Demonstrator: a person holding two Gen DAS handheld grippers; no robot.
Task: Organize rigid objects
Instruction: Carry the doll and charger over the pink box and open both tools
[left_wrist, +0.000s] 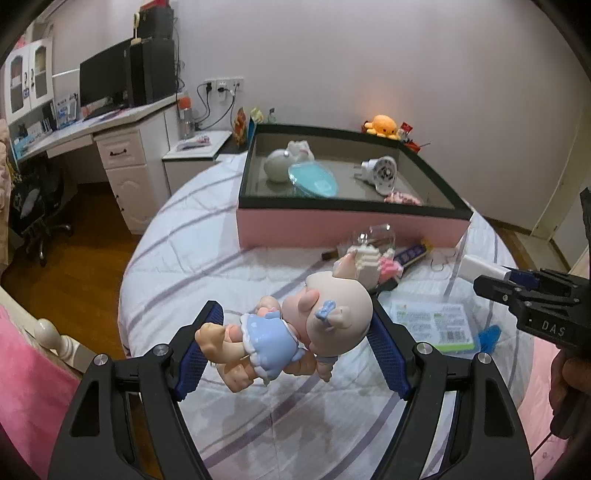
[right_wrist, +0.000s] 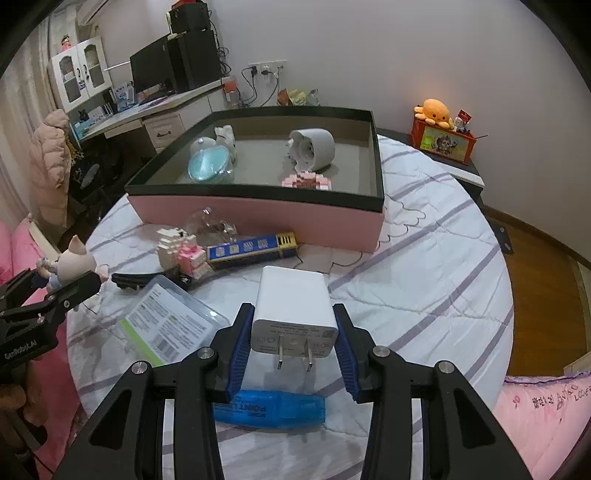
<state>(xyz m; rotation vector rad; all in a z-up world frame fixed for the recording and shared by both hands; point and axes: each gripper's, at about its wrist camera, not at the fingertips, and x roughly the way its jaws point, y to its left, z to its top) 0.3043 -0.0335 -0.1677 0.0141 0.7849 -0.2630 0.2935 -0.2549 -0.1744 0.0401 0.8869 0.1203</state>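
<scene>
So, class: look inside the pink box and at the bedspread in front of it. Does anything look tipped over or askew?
Yes. In the pink box the grey cup lies on its side, mouth facing outward. In front of the box, a clear glass also lies tipped on the bedspread among loose clutter.

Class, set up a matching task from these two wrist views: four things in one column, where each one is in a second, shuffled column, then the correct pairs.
Things:
1. pig doll
2. white charger
3. teal dish
4. blue and yellow bar

Places:
A. inside the pink box
B. held in the right gripper
C. on the bedspread before the box
D. held in the left gripper

Pairs: 1-D, 2-B, 3-A, 4-C
</scene>
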